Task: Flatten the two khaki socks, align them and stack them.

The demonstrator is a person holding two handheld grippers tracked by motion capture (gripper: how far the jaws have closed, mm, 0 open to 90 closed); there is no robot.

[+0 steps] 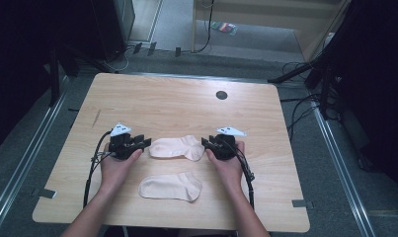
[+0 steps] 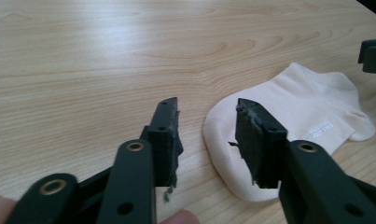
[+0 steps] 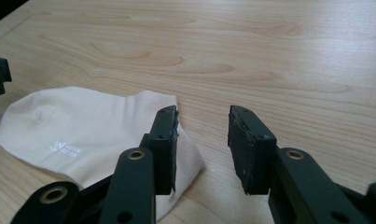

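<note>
Socks on the table, two of them, and nothing is paired or folded so far. In the high view the far sock (image 1: 176,147) lies mid-frame between the left gripper (image 1: 143,142) and the right gripper (image 1: 208,143); the near sock (image 1: 170,186) sits just below it, untouched. Both sets of jaws stand parted with nothing pinched. My read: the grab is all to come. The left gripper view brings the sock's rounded end (image 2: 288,121) close, right jaw hanging over it, and picks out small white print on the fabric. The right gripper view has the other end (image 3: 83,130) under its left jaw. The wooden table (image 1: 186,98) as a whole comes through in the high view.
</note>
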